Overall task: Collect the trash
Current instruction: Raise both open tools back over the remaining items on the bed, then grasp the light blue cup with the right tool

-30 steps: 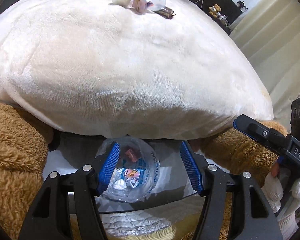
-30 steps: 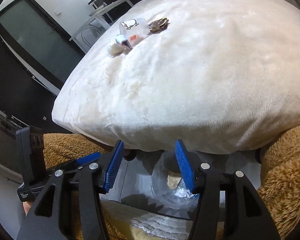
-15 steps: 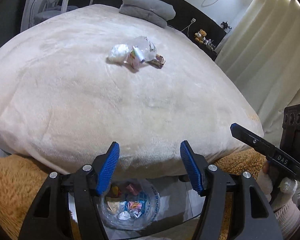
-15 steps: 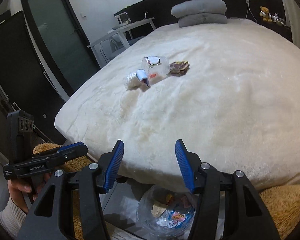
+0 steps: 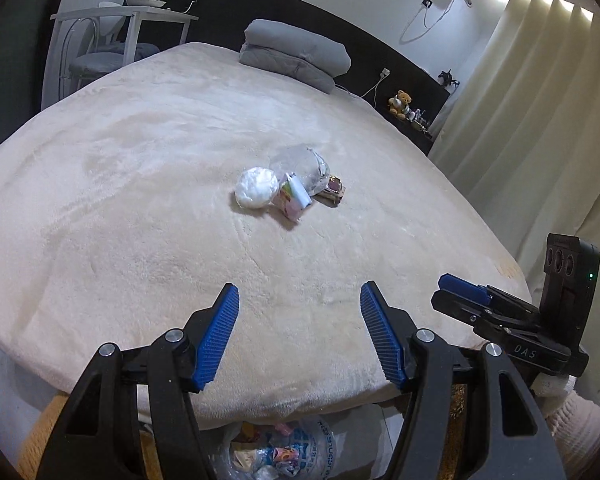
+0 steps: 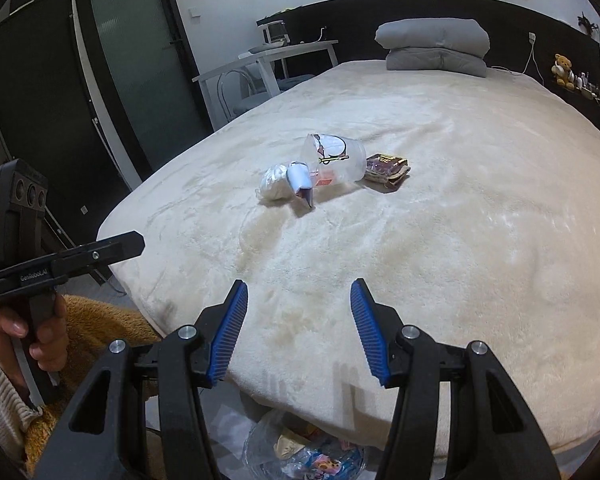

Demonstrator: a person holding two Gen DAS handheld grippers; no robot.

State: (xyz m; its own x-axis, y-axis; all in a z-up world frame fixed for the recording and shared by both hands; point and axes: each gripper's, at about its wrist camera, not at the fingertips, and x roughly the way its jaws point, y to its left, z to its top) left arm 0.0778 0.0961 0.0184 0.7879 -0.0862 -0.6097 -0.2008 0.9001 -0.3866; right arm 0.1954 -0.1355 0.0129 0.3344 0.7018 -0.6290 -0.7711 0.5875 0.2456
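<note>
The trash sits in a small cluster near the middle of the bed (image 5: 140, 216): a crumpled white tissue ball (image 5: 257, 187), a small colourful carton (image 5: 294, 197) leaning against it, a clear plastic cup (image 6: 335, 159) lying on its side behind them, and a dark brown wrapper (image 6: 388, 167) touching the cup's base end. All four lie on the cream plush blanket, well apart from my fingers.

Below the foot of the bed, a clear plastic bag (image 5: 284, 454) holds wrappers and scraps; its mouth shows between my tool's arms in both wrist views.

My left gripper (image 5: 300, 334) hovers over the near edge of the blanket, its blue fingers (image 5: 216, 336) spread with nothing between them. My right gripper (image 6: 298, 330) hangs likewise over the foot of the bed, fingers apart and empty. Each tool shows at the edge of the other's view, gripped in my hand (image 6: 28, 330) with a knit cuff at the wrist.

Farther off, folded grey bedding (image 5: 296, 56) rests at the headboard.
</note>
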